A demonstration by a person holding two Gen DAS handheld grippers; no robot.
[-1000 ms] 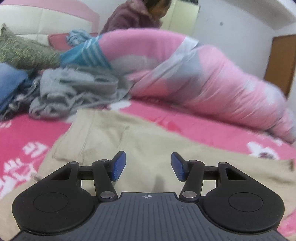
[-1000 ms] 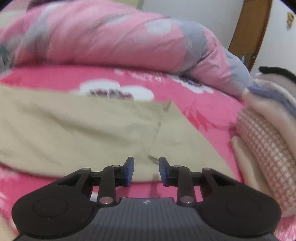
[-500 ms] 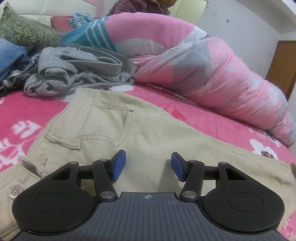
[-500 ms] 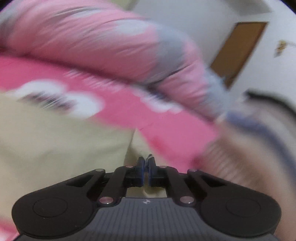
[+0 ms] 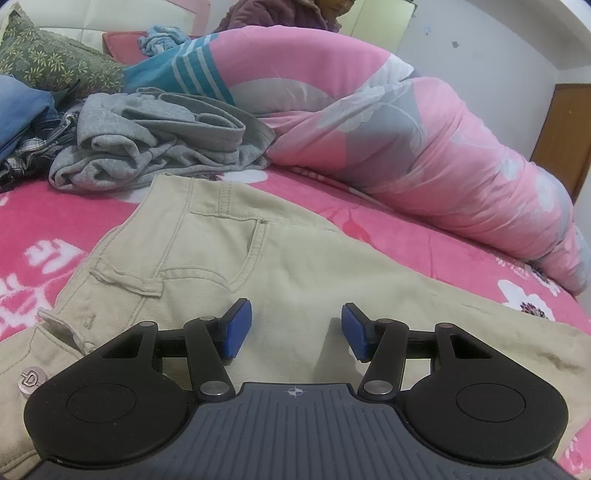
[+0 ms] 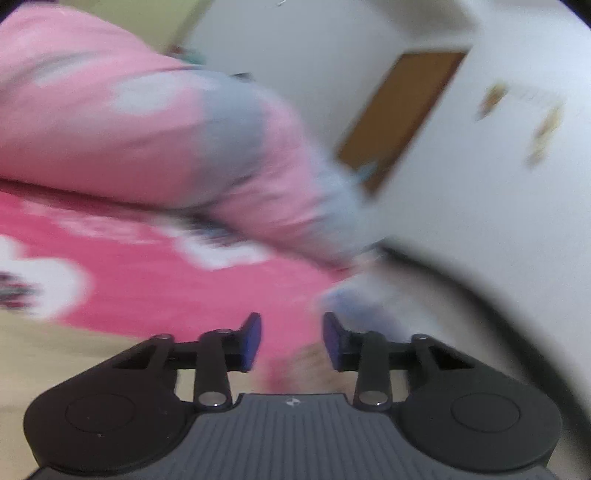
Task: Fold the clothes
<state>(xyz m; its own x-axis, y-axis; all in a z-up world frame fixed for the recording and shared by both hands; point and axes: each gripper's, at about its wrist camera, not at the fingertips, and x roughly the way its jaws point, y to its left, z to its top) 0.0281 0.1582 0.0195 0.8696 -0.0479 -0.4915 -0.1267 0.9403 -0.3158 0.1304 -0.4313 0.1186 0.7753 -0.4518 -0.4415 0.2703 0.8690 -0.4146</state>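
Note:
Beige trousers (image 5: 236, 258) lie flat on the pink flowered bedsheet (image 5: 44, 236), waist to the left with a metal button (image 5: 29, 379). My left gripper (image 5: 295, 332) hovers just above the trousers' seat, open, nothing between its blue pads (image 5: 236, 328). In the blurred right wrist view, my right gripper (image 6: 291, 341) is over the pink bedsheet (image 6: 177, 288), its jaws opening with nothing between them. A strip of the beige trousers (image 6: 74, 350) shows at lower left.
A rolled pink and grey duvet (image 5: 406, 147) runs along the back of the bed. A crumpled grey garment (image 5: 147, 147) and blue clothes (image 5: 22, 110) lie at back left. A person (image 5: 280, 14) sits behind the duvet. A blurred stack of folded clothes (image 6: 369, 306) lies right of my right gripper.
The right gripper closed, swung right off the trousers' leg end, and now stands part open over the sheet. The left view steadied over the waist; its jaws kept their gap.

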